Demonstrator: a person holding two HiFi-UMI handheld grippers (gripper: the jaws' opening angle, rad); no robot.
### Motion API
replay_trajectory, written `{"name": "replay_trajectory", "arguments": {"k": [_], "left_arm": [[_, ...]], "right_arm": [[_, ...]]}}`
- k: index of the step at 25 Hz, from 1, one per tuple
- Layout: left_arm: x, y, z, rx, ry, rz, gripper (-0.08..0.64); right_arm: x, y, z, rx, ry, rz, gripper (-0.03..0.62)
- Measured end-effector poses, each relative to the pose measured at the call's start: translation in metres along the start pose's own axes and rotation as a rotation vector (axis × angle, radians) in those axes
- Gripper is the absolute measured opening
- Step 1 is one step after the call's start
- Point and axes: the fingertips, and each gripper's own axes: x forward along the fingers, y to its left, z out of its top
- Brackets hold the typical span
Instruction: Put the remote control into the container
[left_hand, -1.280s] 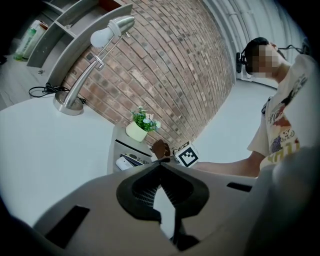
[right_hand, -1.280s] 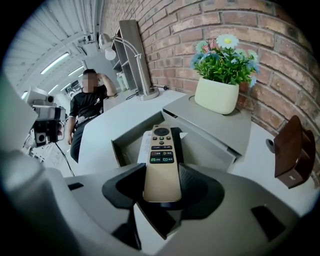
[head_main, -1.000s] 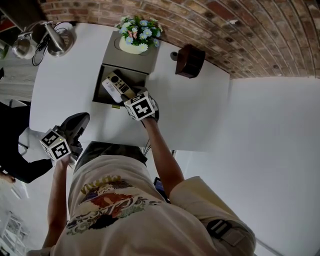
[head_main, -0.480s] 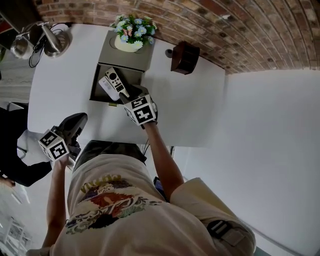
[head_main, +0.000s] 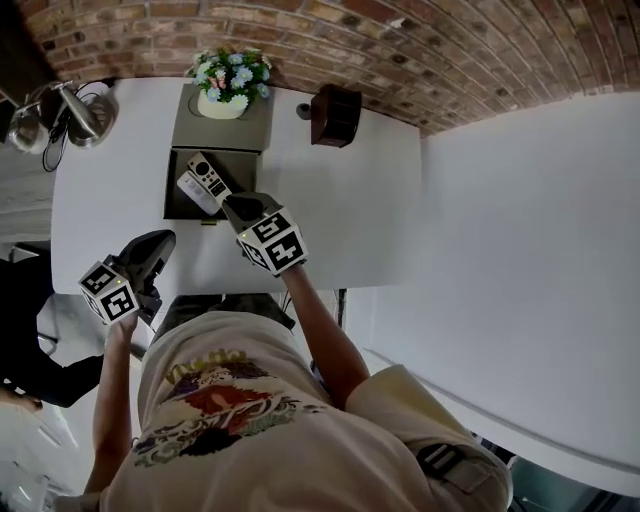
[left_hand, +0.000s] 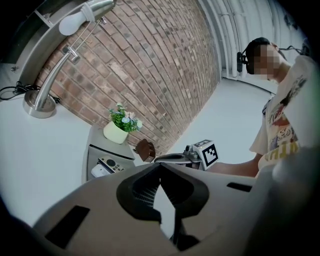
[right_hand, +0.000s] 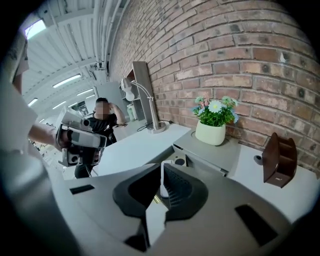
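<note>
The remote control (head_main: 208, 173) is found lying inside the container (head_main: 172, 206) on the bench (head_main: 120, 180), touching a white item (head_main: 191, 190). The right gripper (head_main: 231, 203), its jaws just closed together with nothing between them, is held close over the container's near edge; the left gripper (head_main: 160, 242) is likewise closed and empty, well apart. A careless withdrawal could clip the rim or dislodge the remote control.
</note>
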Motion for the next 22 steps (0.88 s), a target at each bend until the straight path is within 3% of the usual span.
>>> {"name": "replay_trajectory", "arguments": {"k": [15, 22], "left_arm": [[0.027, -0.025, 0.014, 0.070, 0.020, -0.092, 0.005], [0.029, -0.030, 0.018, 0.081, 0.023, -0.085, 0.005]], "right_arm": [[-0.039, 0.026, -0.004, 0.061, -0.071, -0.004, 0.009], [-0.041, 0.026, 0.003, 0.061, -0.099, -0.007, 0.009]]}}
